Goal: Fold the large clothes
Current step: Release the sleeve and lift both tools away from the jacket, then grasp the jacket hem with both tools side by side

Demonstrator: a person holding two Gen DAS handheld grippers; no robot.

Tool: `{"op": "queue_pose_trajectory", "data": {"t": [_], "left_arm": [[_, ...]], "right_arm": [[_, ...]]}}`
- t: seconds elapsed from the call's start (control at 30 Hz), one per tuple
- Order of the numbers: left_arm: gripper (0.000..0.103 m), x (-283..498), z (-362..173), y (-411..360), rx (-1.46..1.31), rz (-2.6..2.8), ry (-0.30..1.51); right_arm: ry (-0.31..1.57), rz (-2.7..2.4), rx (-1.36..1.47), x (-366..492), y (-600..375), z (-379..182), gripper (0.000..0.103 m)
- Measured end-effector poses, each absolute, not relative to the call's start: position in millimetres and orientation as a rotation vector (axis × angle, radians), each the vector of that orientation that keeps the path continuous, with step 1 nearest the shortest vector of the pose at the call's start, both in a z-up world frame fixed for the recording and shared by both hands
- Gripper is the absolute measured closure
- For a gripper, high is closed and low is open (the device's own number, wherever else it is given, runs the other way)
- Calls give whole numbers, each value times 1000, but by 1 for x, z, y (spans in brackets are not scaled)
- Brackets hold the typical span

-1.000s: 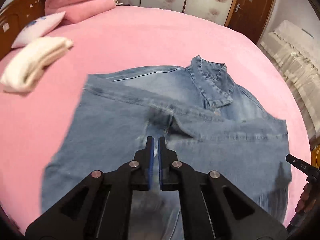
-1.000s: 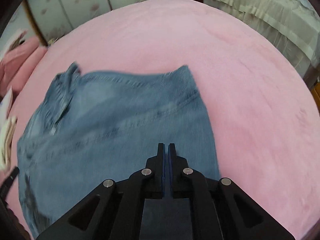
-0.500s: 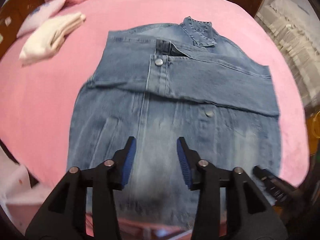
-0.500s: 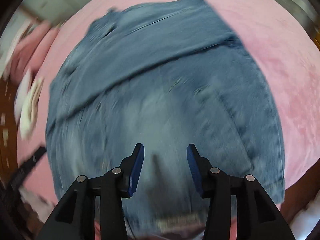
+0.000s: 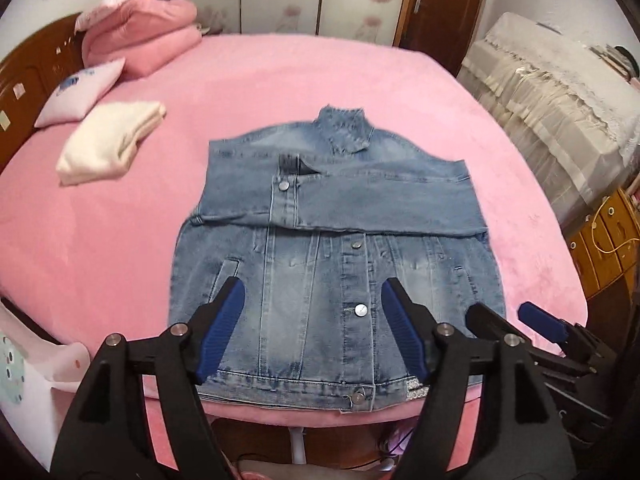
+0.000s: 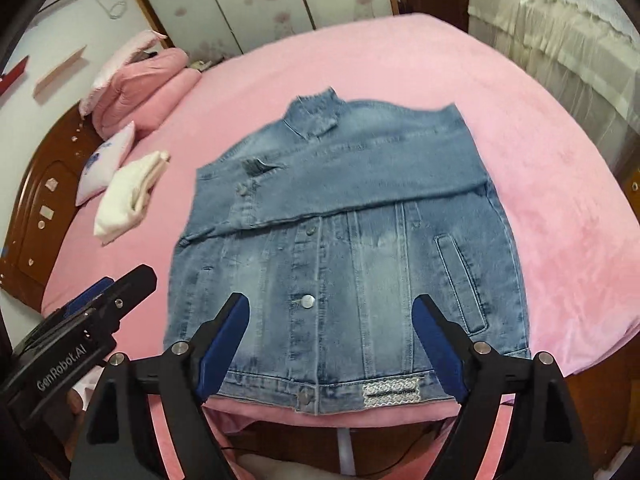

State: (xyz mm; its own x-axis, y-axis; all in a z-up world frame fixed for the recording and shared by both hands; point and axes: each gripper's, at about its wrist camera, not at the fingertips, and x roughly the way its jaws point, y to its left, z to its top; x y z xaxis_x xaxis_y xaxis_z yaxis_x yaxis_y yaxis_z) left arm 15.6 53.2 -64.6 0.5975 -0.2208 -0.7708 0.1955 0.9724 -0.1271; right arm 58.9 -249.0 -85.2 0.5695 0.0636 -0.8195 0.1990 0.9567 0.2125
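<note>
A blue denim jacket [image 5: 336, 240] lies flat, front up, on the pink bed [image 5: 280, 80], collar far from me, hem at the near edge. Both sleeves are folded across the chest in a band [image 5: 380, 204]. It also shows in the right wrist view [image 6: 344, 232]. My left gripper [image 5: 312, 316] is open and empty, held above the hem. My right gripper [image 6: 332, 332] is open and empty, also above the hem. The right gripper shows at the lower right of the left wrist view [image 5: 516, 320], and the left gripper at the lower left of the right wrist view [image 6: 112, 292].
A folded cream garment [image 5: 108, 144] lies left of the jacket. A small pillow [image 5: 80, 92] and pink bedding [image 5: 136, 28] are at the far left by the wooden headboard. A covered sofa [image 5: 552, 80] and a wooden cabinet [image 5: 604, 240] stand to the right.
Both grippers were shut a second ago, then opened and pulled back toward the near bed edge. The jacket now lies still with its sleeves folded across.
</note>
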Motion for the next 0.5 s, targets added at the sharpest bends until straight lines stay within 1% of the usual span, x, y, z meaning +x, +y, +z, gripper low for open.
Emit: {"op": "queue_pose_trajectory", "data": {"t": [0.17, 0.27, 0.5], "left_arm": [[33, 1, -55, 61, -59, -254, 889], [32, -1, -59, 70, -74, -221, 907], [32, 5, -97, 105, -70, -155, 990]], "right_arm": [[961, -81, 328, 46, -245, -75, 18], [961, -55, 344, 47, -248, -84, 18], [919, -57, 445, 37, -273, -118, 18]]}}
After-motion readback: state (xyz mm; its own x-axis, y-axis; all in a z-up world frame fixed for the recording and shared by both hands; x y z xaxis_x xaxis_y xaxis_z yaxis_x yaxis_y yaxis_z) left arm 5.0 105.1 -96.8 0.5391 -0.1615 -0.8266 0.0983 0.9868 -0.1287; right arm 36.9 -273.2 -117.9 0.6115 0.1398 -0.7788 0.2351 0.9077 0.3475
